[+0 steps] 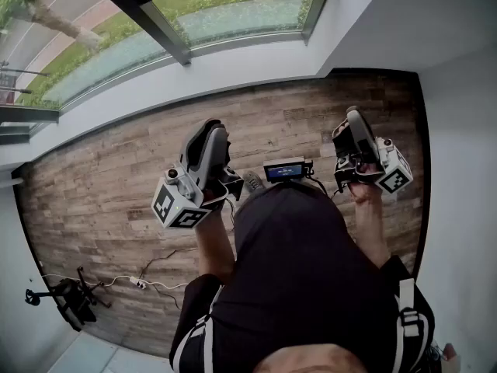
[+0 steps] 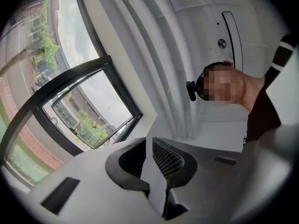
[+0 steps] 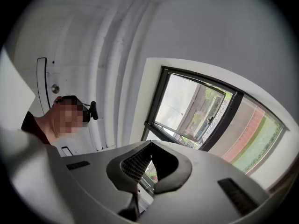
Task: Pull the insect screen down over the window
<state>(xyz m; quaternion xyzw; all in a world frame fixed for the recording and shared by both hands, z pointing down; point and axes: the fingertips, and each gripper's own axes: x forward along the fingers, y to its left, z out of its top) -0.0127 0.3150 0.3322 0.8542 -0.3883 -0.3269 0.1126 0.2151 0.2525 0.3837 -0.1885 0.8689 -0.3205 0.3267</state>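
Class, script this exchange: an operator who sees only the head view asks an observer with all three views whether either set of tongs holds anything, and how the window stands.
Operator: Do the left tongs hold anything?
Observer: No; their jaws stand apart, nothing between them.
Operator: And the right tongs?
Observer: A gap shows there too, empty.
Operator: Is the window shut?
Observer: No; a dark-framed sash looks swung open.
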